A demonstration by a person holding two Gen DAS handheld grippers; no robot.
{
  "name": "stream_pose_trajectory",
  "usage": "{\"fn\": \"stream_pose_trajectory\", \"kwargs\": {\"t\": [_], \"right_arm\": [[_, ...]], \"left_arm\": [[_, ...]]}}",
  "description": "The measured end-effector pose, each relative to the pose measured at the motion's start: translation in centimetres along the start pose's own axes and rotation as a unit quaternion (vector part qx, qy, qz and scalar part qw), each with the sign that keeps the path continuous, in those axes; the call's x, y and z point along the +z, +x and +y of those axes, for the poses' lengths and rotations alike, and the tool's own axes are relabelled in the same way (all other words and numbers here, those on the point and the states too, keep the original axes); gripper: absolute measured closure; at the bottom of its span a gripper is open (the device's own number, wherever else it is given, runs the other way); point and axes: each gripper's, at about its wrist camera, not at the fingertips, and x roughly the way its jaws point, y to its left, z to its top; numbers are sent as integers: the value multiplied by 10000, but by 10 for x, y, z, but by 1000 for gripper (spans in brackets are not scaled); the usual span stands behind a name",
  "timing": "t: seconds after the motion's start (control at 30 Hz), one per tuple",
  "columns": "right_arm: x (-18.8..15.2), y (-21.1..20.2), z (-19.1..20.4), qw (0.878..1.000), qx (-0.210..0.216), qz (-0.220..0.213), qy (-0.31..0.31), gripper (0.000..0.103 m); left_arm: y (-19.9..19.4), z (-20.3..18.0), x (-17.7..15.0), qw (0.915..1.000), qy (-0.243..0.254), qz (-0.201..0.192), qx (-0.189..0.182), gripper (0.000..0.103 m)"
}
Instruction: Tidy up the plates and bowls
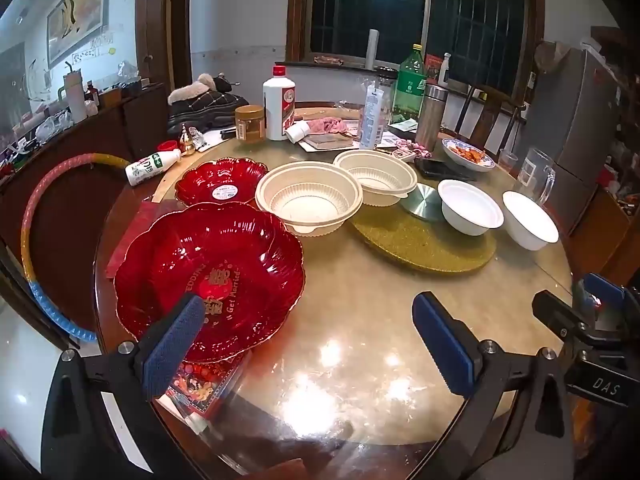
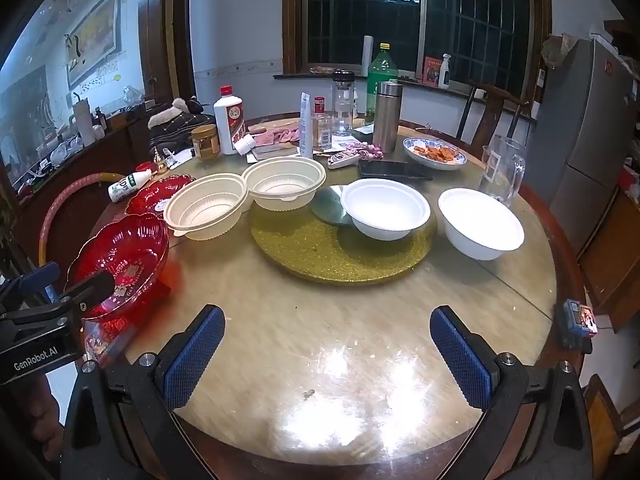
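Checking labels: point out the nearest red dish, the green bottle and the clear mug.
nearest red dish (image 1: 208,280), left wrist view, inner base
green bottle (image 2: 381,76), right wrist view, body
clear mug (image 2: 502,170), right wrist view, wall

Bare glossy round tabletop (image 2: 320,320) is lying open ahead of both sets of fingers. Large red scalloped plastic plate (image 1: 208,280) is blocking the near left edge. Two cream ribbed plastic bowls (image 2: 206,206), touching rim to rim, and two white bowls (image 2: 386,208) are closing the middle; bottles and jars are crowding the far side.

Open right tongs (image 2: 326,354) (empty) above table (image 2: 280,320), white bowls (image 2: 386,208) beyond.
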Motion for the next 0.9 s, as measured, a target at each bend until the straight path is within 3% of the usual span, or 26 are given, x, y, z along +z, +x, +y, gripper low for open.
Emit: {"fn": "stream_pose_trajectory", "kwargs": {"t": [0.9], "right_arm": [[-3,8,0,10000,-33,57,66,0]], "left_arm": [[9,1,-2,9996,-76,225,-171,0]]}}
